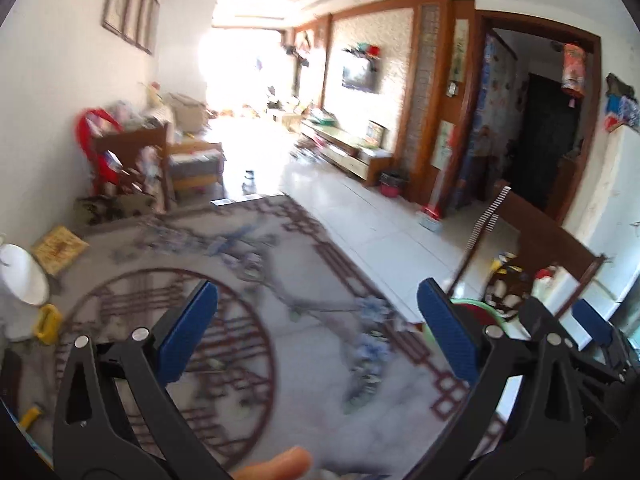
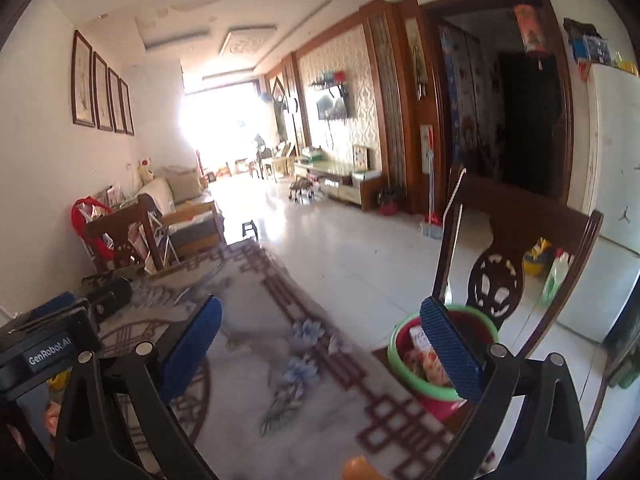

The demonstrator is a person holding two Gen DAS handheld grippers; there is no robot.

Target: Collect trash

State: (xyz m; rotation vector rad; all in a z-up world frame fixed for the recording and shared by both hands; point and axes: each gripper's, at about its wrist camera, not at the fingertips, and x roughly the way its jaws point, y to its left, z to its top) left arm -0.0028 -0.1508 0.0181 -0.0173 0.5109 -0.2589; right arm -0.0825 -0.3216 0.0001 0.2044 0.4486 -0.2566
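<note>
Right wrist: hand-held gripper [image 2: 320, 344] wide open, empty; trash bin [image 2: 404, 376] behind rt finger

Matt black plastic arms with shiny metal pins carry the left gripper [image 1: 316, 334], and its blue ribbed rubbery-looking pads [image 1: 446, 336] look finely grooved; the right gripper [image 2: 320, 354] shows the same matt black frame and ribbed blue pads [image 2: 450, 354]. Under them lies a grey patterned tablecloth [image 2: 320, 364] with a smooth, faintly sheeny face, beside a green-rimmed red plastic bucket [image 2: 432, 390], glossy, holding crinkled printed wrappers [image 2: 424, 360]. Beyond stand a dark carved wooden chair [image 2: 520, 232], polished, and pale floor tiles [image 2: 340, 248] gleaming with glare.
</note>
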